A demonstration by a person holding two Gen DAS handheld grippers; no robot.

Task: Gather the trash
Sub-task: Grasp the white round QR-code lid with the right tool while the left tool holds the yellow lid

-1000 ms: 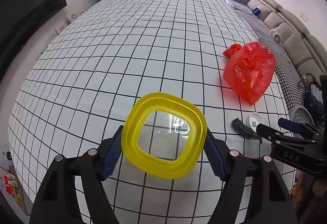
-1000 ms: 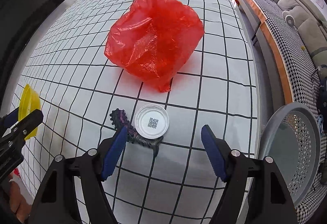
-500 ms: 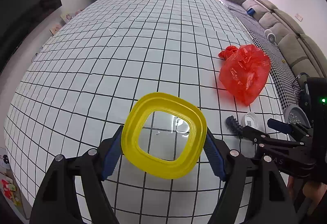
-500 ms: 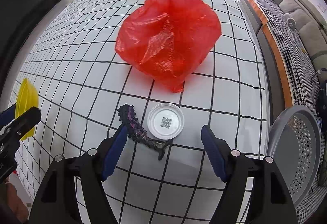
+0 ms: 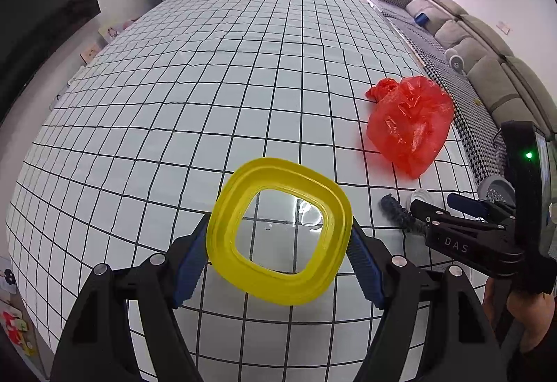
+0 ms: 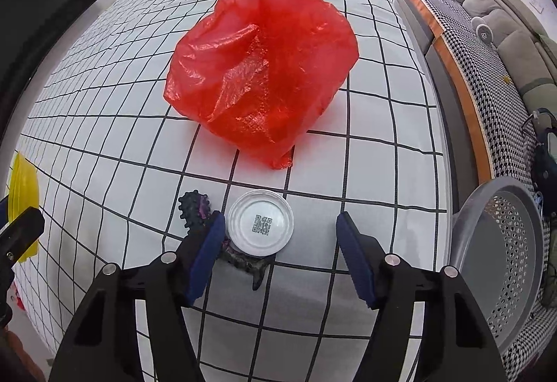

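My left gripper (image 5: 278,249) is shut on a yellow square plastic lid with a clear window (image 5: 222,228) and holds it above the checked tablecloth (image 5: 209,86). My right gripper (image 6: 278,242) is open just above a white round lid with a QR code (image 6: 259,223), which lies between its blue pads. A dark purple spiky toy (image 6: 195,208) lies at the left pad, partly under it. A crumpled red plastic bag (image 6: 264,68) lies beyond the lid. The bag (image 5: 410,124) and right gripper (image 5: 438,213) also show in the left wrist view.
A grey perforated waste basket (image 6: 504,256) stands off the table's right edge. A houndstooth bench (image 6: 463,20) and grey sofa (image 5: 487,61) run along the right side. The yellow lid's edge (image 6: 22,187) shows at the far left in the right wrist view.
My right gripper has moved forward and down over the white lid, so the lid and spiky toy now sit between and under its pads. My left gripper keeps holding the yellow lid, lifted slightly.
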